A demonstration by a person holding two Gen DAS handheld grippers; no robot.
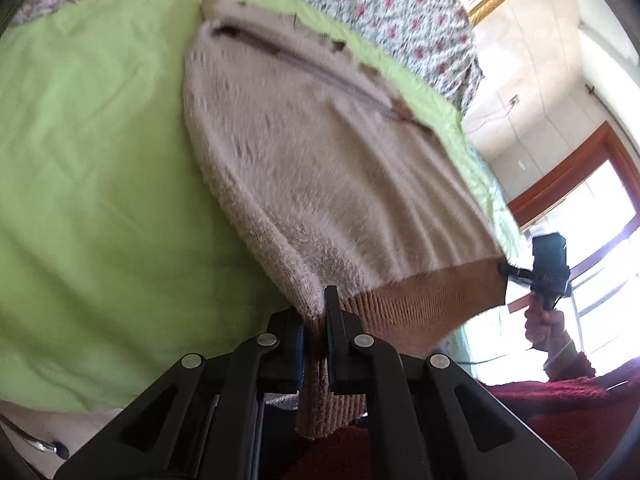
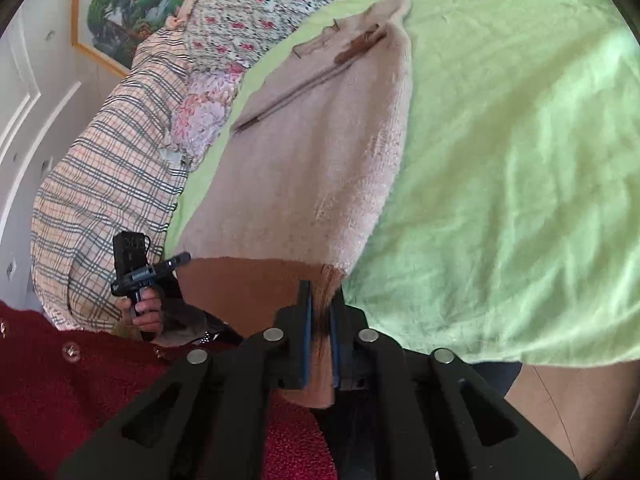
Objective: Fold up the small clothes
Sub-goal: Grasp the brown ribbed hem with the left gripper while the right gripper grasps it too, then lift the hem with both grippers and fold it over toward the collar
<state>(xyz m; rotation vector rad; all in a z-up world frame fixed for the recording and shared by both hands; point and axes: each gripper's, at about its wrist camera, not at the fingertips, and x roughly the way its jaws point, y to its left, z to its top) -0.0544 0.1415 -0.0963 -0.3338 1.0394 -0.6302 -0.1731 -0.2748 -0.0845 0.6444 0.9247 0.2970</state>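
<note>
A small beige fuzzy sweater with a brown ribbed hem lies stretched over a light green sheet. My left gripper is shut on one hem corner, lifting it. My right gripper is shut on the other hem corner; it shows in the left wrist view at the right. In the right wrist view the sweater runs away from me to its neck at the top, and the left gripper pinches the hem at the left. The hem is held taut between both grippers.
A floral quilt and a plaid cloth lie along the bed's far side. A framed picture hangs on the wall. A window is at the right. The person's red sleeve is near the grippers.
</note>
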